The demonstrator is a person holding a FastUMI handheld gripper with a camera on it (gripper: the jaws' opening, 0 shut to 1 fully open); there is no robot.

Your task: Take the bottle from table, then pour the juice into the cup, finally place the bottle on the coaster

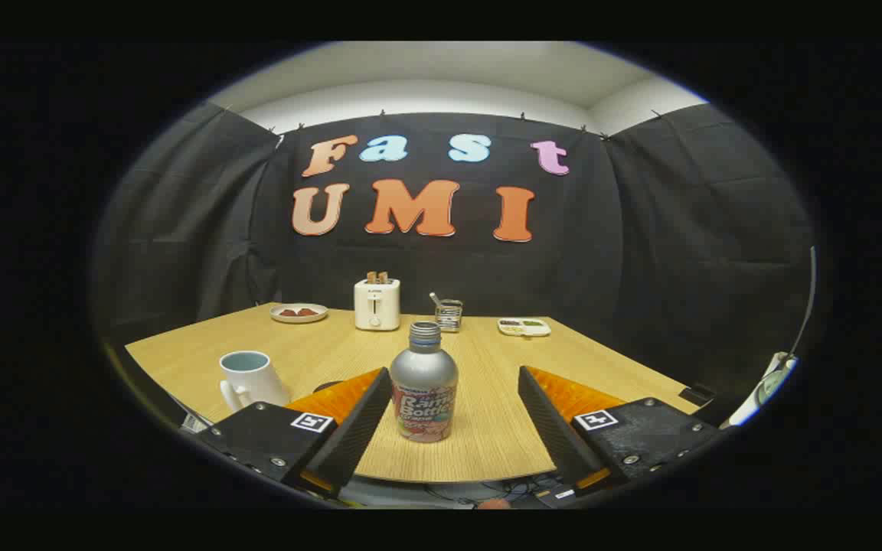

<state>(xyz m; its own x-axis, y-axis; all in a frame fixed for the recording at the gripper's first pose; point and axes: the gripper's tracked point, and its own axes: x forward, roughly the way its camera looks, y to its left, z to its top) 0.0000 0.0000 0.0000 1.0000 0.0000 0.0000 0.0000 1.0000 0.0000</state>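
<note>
A silver bottle [423, 384] with a printed label and a bare threaded neck stands upright on the wooden table [487, 428], near its front edge. My gripper [454, 376] is open, and the bottle stands between the fingers, close to the left finger [360, 417] and well apart from the right one. Neither finger touches it. A white cup [249, 379] with a handle stands to the left, beyond the left finger. A dark round edge, perhaps the coaster [326, 386], peeks out just behind the left finger, mostly hidden.
At the back of the table stand a white toaster [377, 304] with toast in it, a small plate [298, 312] with food to its left, a metal holder [449, 314] and a white tray [524, 327] to its right. Cables lie below the table's front edge.
</note>
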